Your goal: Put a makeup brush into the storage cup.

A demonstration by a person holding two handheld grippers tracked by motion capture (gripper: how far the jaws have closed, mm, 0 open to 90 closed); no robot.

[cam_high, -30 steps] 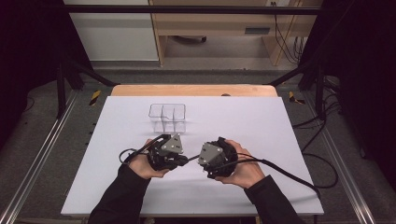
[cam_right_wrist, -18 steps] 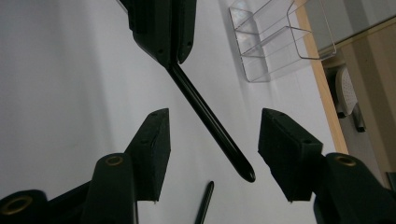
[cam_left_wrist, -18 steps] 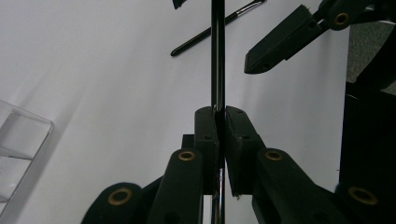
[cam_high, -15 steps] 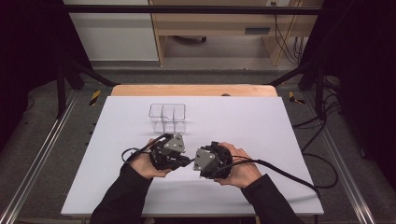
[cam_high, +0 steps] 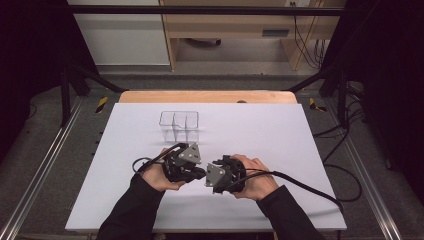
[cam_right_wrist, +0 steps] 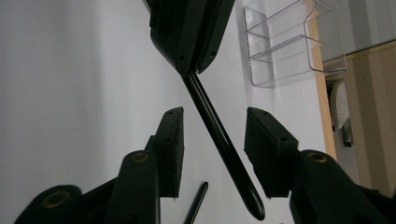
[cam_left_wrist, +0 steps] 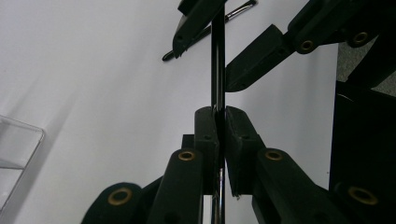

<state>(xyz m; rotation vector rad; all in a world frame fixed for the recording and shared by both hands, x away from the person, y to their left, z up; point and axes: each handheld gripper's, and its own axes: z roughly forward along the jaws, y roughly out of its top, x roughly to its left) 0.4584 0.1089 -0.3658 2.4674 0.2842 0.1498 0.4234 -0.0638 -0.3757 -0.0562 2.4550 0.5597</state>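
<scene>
My two grippers meet nose to nose at the front middle of the white table [cam_high: 300,150]. The left gripper [cam_high: 201,173] [cam_left_wrist: 221,116] is shut on a thin black rod [cam_left_wrist: 217,70] that sticks straight out from its jaws. Around that rod [cam_right_wrist: 229,158] the right gripper [cam_high: 210,179] [cam_right_wrist: 215,116] stands open, with a gap on each side. The left gripper's closed jaw tips [cam_right_wrist: 191,70] show at the top of the right gripper view. A second thin black stick [cam_right_wrist: 196,205] lies on the table below.
A clear plastic box [cam_high: 179,125] [cam_right_wrist: 289,46] with compartments stands behind the grippers, towards the table's back. Black cables trail from both grippers, the right one looping off to the right [cam_high: 310,187]. Metal rails [cam_high: 45,170] run along the table's sides.
The right gripper has moved left towards the left gripper, so its open jaws now stand around the rod. The left gripper has hardly moved.
</scene>
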